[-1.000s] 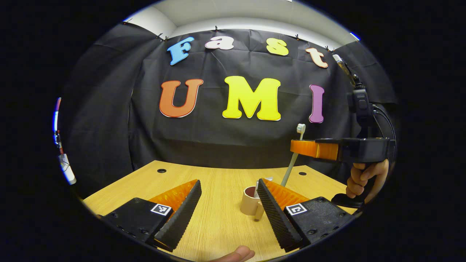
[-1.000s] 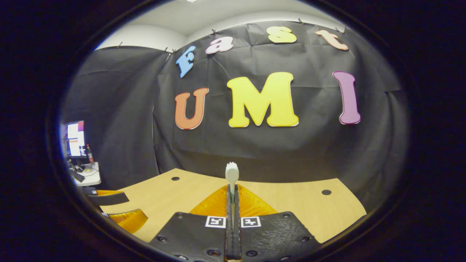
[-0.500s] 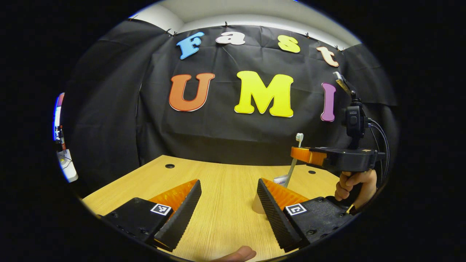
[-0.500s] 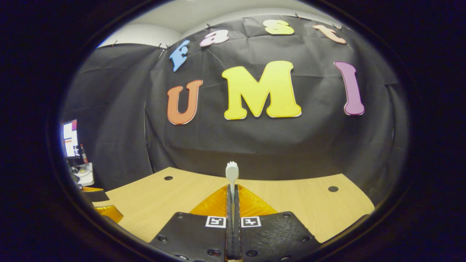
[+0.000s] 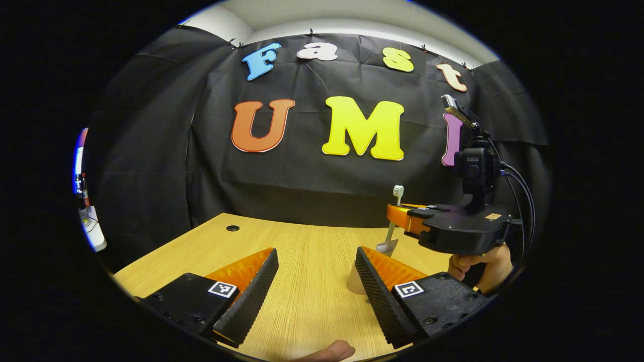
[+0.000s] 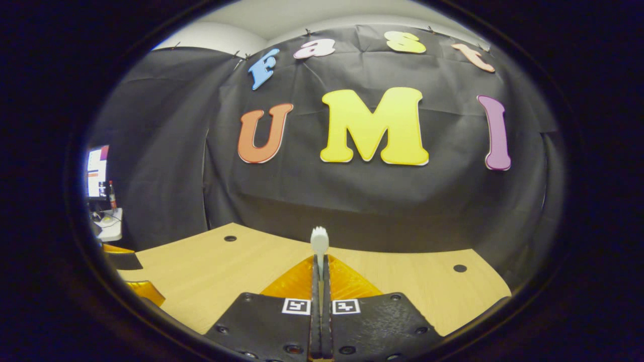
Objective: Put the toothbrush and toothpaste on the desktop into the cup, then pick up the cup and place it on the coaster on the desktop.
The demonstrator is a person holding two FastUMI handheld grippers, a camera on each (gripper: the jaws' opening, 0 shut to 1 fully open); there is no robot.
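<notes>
Left gripper view: the left tongs (image 5: 316, 281) stand parted above the desk (image 5: 302, 251). The cup (image 5: 355, 281) sits on the desk, partly behind their right-hand finger. Above and behind the cup, the right tongs (image 5: 397, 217) grip the toothbrush (image 5: 394, 213) upright, head uppermost. A hand (image 5: 478, 266) lies below them.

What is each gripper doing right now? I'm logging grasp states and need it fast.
Left gripper: open, holding nothing.
Right gripper: shut on the toothbrush, bristle head upright above the fingers.
</notes>
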